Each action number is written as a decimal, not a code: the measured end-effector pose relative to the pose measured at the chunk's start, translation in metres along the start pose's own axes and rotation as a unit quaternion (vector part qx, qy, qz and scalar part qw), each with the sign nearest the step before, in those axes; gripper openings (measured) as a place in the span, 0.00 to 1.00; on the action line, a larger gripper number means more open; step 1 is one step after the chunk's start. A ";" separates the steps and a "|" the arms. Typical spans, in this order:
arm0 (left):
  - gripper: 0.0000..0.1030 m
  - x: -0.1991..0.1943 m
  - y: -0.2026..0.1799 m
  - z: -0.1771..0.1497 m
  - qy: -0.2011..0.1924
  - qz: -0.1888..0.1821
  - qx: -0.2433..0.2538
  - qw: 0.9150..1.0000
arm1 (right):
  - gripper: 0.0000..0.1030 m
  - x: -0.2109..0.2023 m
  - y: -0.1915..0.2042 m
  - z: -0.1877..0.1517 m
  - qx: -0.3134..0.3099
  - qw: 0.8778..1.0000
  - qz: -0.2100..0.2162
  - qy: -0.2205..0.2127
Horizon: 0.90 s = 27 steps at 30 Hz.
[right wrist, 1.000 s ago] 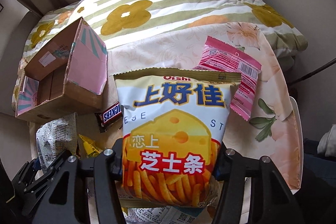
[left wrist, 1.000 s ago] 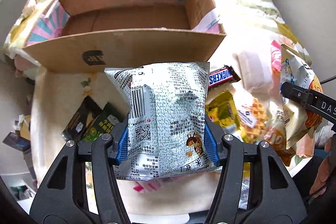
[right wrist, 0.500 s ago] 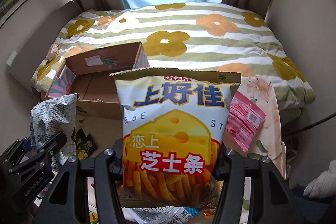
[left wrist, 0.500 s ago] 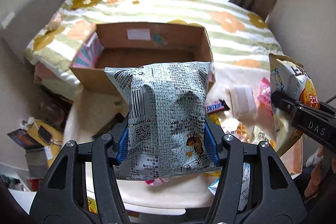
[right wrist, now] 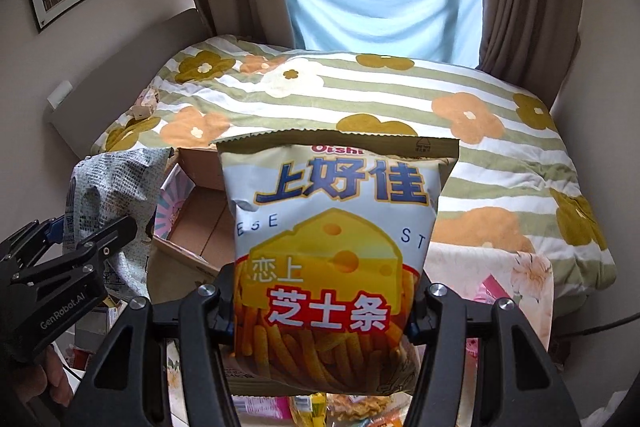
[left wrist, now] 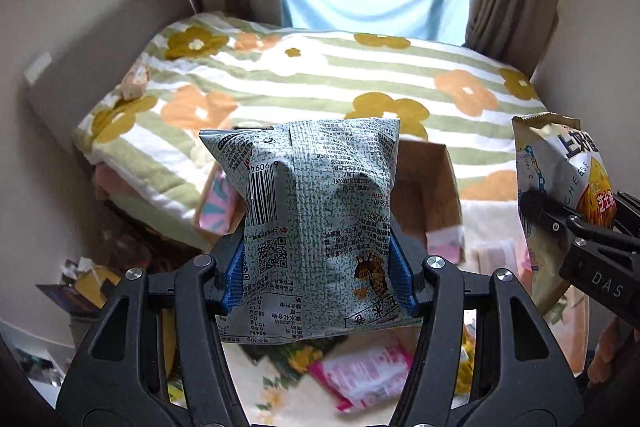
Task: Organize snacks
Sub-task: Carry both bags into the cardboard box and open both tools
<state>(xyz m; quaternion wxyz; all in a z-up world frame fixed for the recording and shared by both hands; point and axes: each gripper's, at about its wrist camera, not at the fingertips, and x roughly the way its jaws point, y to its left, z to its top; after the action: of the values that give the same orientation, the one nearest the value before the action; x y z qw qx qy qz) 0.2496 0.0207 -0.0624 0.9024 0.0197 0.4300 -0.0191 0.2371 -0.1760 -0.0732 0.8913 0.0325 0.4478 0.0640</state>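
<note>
Bedroom, flowered quilt behind; left gripper (left wrist: 320, 267) clamps the grey-green snack bag (left wrist: 320, 219) mid-frame, right gripper (right wrist: 320, 307) clamps the cheese sticks bag (right wrist: 336, 247). Carrying step: next, lower both into the cardboard box (right wrist: 204, 223) behind.

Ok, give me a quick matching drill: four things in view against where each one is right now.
Things:
1. grey-green snack bag
2. cheese sticks bag
3. cardboard box
4. pink packet

Places:
A. lying on the floral cloth below the left claw
B. clamped in the right claw
C. open, at the foot of the bed
D. clamped in the left claw

Pairs: 1-D, 2-B, 3-C, 4-A
</note>
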 end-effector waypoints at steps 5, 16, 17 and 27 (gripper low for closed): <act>0.53 0.042 0.016 0.034 0.018 -0.009 0.002 1.000 | 0.52 0.031 0.014 0.029 0.005 1.000 0.008 0.010; 0.55 0.156 0.034 0.057 0.085 -0.018 0.027 0.996 | 0.52 0.101 0.025 0.060 0.029 0.998 0.006 0.056; 0.62 0.162 0.035 0.056 0.084 -0.014 0.027 0.996 | 0.52 0.105 0.025 0.061 0.031 0.998 0.006 0.060; 1.00 0.167 0.042 0.044 0.073 0.012 0.062 0.995 | 0.52 0.128 0.017 0.059 0.052 0.995 0.003 0.089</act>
<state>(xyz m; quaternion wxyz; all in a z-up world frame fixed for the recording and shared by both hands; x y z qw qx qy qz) 0.3913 0.0570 -0.1634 0.8660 0.0821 0.4921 -0.0340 0.3587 -0.1411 -0.1373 0.8447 0.0744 0.5280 0.0457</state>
